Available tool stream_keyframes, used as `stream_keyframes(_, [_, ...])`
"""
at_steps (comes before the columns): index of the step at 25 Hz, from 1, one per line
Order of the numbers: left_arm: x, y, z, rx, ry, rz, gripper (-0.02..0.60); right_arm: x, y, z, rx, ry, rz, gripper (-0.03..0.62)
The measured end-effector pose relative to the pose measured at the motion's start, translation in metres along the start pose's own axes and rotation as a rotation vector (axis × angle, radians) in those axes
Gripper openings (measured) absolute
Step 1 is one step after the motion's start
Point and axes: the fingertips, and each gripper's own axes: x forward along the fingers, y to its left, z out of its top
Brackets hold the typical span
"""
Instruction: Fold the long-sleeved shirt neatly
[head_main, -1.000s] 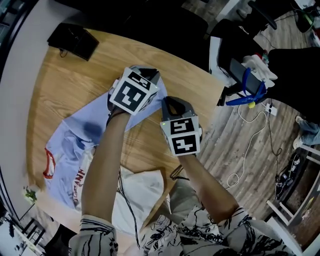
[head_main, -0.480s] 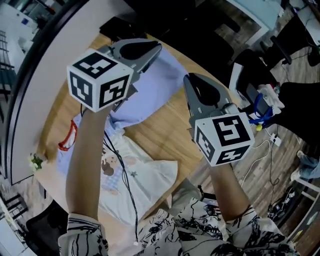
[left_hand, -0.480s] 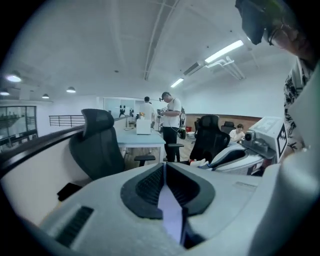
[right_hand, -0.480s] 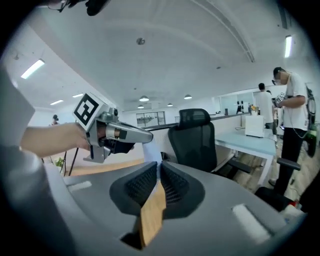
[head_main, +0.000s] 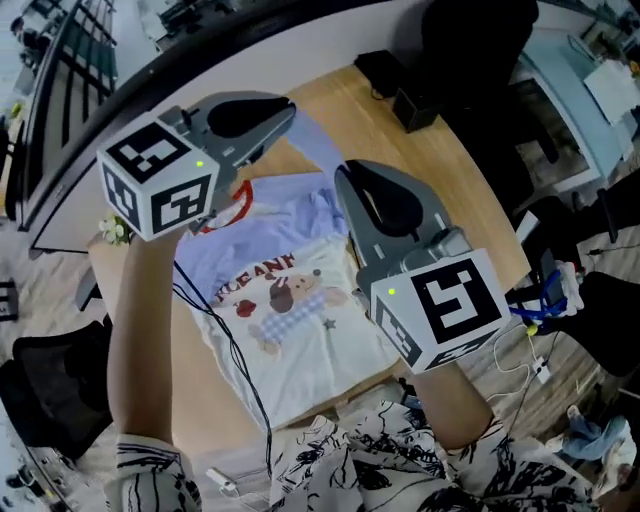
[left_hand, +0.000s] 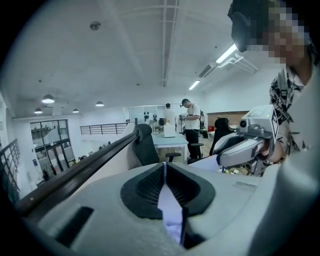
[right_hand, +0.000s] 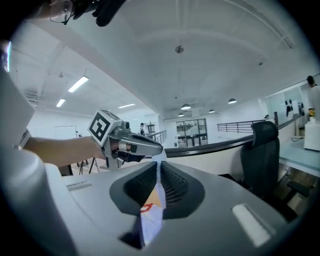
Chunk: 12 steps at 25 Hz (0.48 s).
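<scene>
Wooden desk (head_main: 455, 190) under everything. The long-sleeved shirt (head_main: 290, 320) is lifted over the desk's middle, cartoon print (head_main: 285, 295) facing me, hem trailing toward the near edge, red collar (head_main: 237, 205) up by my left tongs (head_main: 283, 108). Left tongs are clamped on pale blue cloth near the top of the shirt. Right tongs (head_main: 343, 178) are clamped too, pinching cloth with a bit of red trim. Progress as I judge it: no fold made yet, I'm just shaking it open. Still to do: lay it flat, fold the sleeves in, fold the body. Versus a second ago: the shirt lay bunched by the desk's left edge with both tongs low on it; now both are raised and the front is spread.
</scene>
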Motion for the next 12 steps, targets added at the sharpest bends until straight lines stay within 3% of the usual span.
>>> stream_keyframes(6, [-0.128, 0.022, -0.073, -0.002, 0.043, 0.034, 0.025, 0.053, 0.137, -0.020, -0.077, -0.007, 0.080, 0.035])
stream_keyframes(12, [-0.210, 0.039, -0.192, -0.026, 0.132, 0.052, 0.026, 0.108, 0.246, -0.107, -0.098, 0.143, 0.134, 0.037])
